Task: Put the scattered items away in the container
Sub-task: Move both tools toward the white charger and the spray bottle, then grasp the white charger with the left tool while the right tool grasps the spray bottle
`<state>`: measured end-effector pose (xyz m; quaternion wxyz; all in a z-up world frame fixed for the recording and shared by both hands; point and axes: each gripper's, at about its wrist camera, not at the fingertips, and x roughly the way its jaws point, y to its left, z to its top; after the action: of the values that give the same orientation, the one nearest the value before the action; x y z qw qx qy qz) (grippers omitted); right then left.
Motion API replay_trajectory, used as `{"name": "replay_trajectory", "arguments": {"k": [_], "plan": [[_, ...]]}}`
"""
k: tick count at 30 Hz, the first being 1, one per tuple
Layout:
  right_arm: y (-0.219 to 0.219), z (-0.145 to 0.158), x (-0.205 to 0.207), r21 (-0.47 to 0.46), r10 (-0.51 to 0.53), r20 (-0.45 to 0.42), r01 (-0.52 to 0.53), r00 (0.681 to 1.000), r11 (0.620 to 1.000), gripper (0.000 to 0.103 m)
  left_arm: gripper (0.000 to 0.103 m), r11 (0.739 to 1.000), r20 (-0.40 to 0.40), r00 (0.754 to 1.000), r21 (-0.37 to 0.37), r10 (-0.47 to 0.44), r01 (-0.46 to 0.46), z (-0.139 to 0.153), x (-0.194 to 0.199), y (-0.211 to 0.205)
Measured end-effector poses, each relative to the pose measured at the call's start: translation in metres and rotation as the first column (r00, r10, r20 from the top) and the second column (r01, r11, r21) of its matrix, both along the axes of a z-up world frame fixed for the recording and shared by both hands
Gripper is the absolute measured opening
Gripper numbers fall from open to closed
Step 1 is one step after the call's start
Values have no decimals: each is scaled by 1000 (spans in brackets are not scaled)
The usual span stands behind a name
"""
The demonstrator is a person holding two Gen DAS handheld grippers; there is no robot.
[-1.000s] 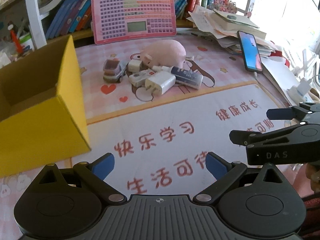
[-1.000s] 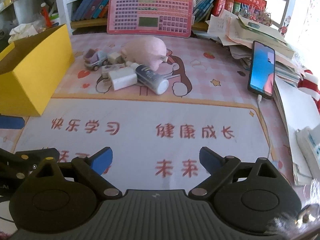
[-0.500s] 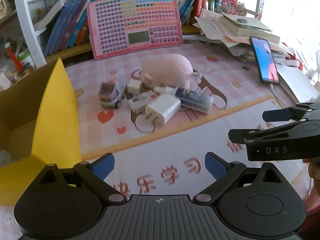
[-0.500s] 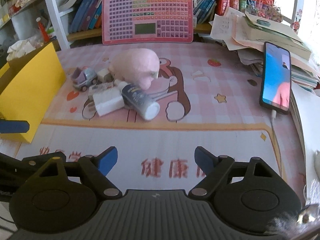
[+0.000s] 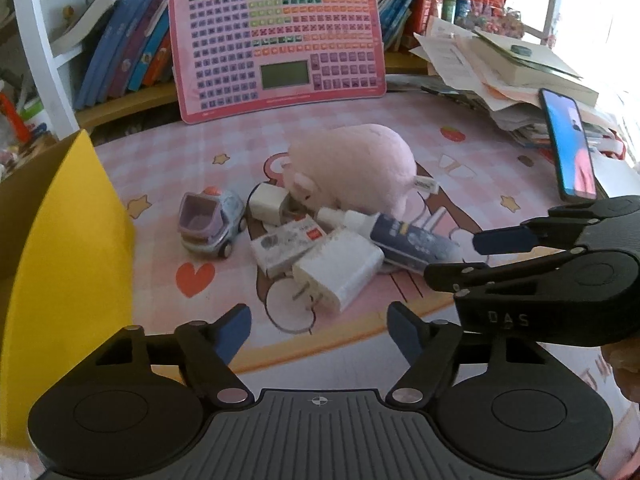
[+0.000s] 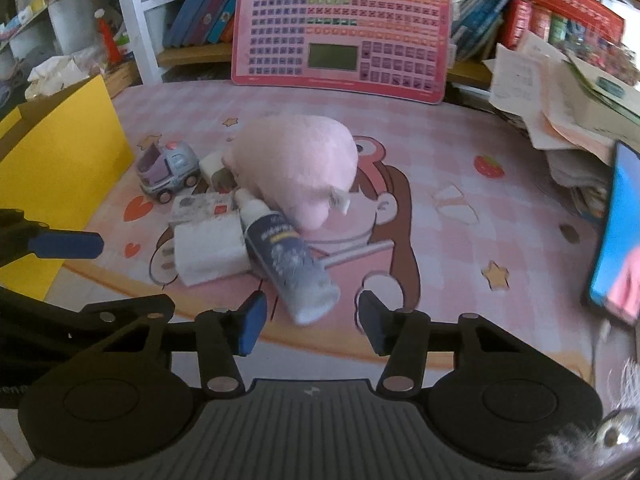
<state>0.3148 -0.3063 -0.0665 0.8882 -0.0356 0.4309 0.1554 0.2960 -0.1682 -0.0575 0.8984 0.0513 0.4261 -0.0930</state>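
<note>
Both grippers have closed in on the pile, right gripper (image 6: 308,322) fingers narrowing around the bottle (image 6: 289,258), left gripper (image 5: 318,332) fingers closing, empty, nothing boxed yet

Right tongs (image 6: 310,326) closing, nothing gripped; dark spray bottle (image 6: 286,256) base just ahead, beside white charger (image 6: 210,254).

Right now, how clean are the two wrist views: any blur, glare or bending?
Left wrist view: sharp on the white charger, blown-out daylight at the right edge, bookshelf bowed by the fisheye. Right wrist view: softer, the dark bottle and phone smeared, paper stack blurred.
</note>
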Motion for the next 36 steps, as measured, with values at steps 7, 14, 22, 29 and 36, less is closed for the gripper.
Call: {"name": "replay_trajectory", "arguments": {"k": [7,14,22,29,36], "plan": [[0,-11,27,37,48,-49,-46,998,998,46,66,1000,-9,1000,-17,8,-8,-5,19,3],[-12,-16,35,90,63,-84,-56,994,994,44,66,999,-22,1000,-30,14,-14,-9,33,-1],[-49,-13,6,79,-26,-111,34,994,996,41,63,1000,-28,999,-10,-28,28,-14,46,-16],[-58,-10,-5,80,-64,-119,74,991,994,39,63,998,-36,998,35,-48,50,-19,54,-25],[-50,-4,1,41,-45,-61,47,997,998,43,64,997,-53,998,63,-30,34,-29,59,-29]]}}
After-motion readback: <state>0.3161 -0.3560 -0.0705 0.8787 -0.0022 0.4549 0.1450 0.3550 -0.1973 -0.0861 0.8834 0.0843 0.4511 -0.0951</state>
